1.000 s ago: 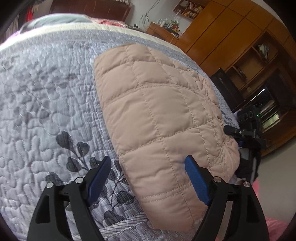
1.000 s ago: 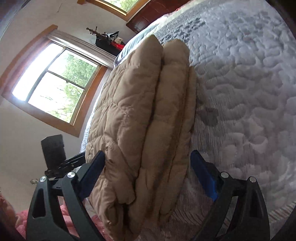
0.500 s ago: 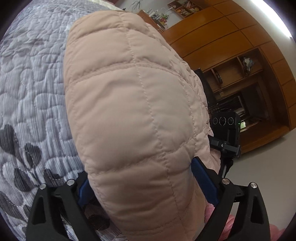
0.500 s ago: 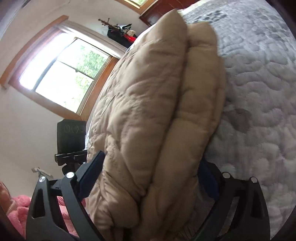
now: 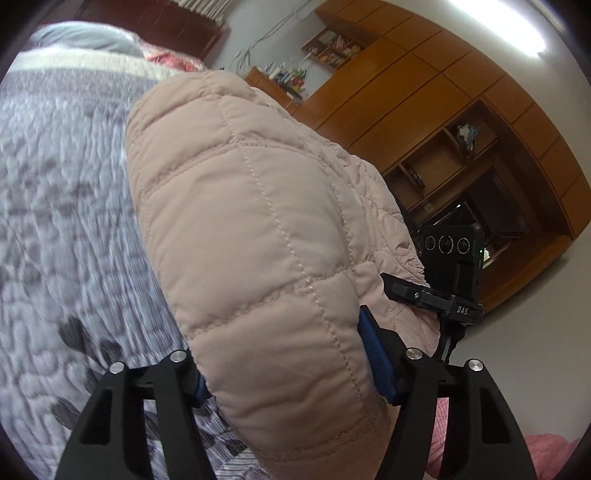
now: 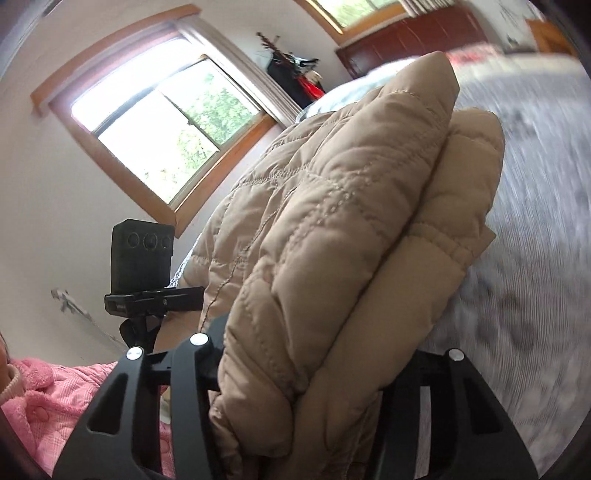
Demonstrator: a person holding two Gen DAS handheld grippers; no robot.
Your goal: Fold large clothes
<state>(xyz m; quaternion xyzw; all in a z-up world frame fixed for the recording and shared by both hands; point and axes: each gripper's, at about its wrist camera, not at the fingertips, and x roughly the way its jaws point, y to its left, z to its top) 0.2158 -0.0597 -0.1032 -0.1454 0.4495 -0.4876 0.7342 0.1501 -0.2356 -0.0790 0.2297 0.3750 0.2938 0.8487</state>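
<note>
both grippers, left gripper [image 5: 291,369] and right gripper [image 6: 314,376], have clamped folded jacket [image 5: 258,229].

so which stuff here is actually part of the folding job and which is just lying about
Part of the job:
- folded quilted jacket, gripped from both sides
- left tool
- right tool
- quilted bedspread, the work surface

Just there:
- black camera on a stand
- wooden wall cabinets
- window
- pillow at the bed head

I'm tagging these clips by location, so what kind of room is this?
Most likely a bedroom: a bed with a grey quilted bedspread, a dark wooden headboard, and wooden wardrobe cabinets along the wall.
</note>
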